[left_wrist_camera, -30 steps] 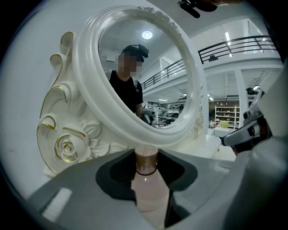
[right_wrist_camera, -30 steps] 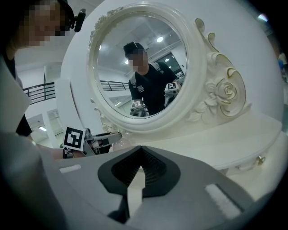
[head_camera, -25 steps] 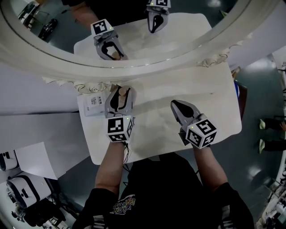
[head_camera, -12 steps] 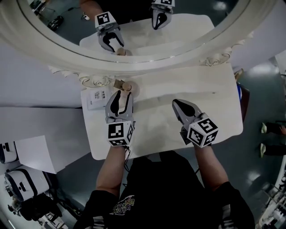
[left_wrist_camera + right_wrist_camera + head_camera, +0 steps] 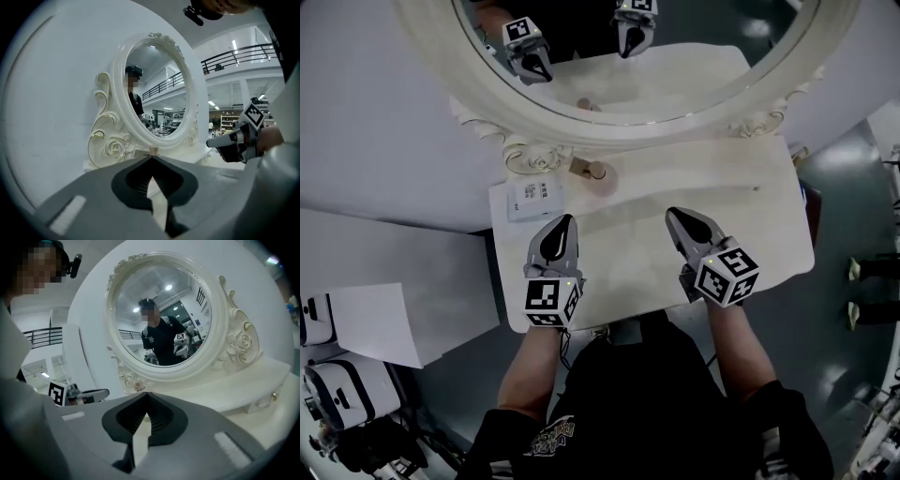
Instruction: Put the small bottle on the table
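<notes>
The small bottle point(image 5: 584, 170) rests on the bench point(image 5: 741, 206) at the foot of the mirror point(image 5: 581, 114). The left claw point(image 5: 566, 223) and right claw point(image 5: 673, 216), farther from the mirror, are closed and empty. A careless sweep could knock the bottle over.

A printed white card point(image 5: 534, 199) lies just beside the ornate mirror point(image 5: 656, 129).

The small bottle point(image 5: 592, 172), pale pinkish with a tan cap, sits on the white desk point(image 5: 741, 216) at its far left part, just before the mirror point(image 5: 656, 75) and its carved base.
</notes>
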Motion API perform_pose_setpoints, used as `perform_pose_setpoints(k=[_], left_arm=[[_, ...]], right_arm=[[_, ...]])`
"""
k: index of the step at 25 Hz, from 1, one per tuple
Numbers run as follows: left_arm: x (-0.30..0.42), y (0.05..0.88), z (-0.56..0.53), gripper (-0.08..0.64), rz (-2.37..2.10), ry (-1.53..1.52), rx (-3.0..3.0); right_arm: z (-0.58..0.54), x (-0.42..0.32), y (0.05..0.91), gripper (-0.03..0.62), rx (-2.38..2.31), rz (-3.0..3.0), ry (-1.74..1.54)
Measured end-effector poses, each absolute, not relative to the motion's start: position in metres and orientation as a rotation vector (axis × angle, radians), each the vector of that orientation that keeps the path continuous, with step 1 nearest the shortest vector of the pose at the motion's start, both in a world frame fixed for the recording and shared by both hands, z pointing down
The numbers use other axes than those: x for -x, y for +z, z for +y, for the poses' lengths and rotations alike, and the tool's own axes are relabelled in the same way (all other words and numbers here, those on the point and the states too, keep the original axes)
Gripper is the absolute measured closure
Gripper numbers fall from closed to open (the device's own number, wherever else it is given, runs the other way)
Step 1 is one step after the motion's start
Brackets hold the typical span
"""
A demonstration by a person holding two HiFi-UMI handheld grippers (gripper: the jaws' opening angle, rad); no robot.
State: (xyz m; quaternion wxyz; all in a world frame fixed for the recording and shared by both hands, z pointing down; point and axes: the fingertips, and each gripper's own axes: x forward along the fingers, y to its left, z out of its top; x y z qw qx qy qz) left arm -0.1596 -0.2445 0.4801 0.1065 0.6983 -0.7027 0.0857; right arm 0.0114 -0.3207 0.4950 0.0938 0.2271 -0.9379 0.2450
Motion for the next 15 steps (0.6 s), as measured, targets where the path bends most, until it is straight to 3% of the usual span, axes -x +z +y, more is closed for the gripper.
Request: perform_pose_setpoints(k=[15], left_arm=[[0.155,0.483,-0.157,0.559,-1.757,0.152,-2.162]], right_arm=[[-0.228,0.013,0.478,0.565,-0.816,-2.761,0.676]])
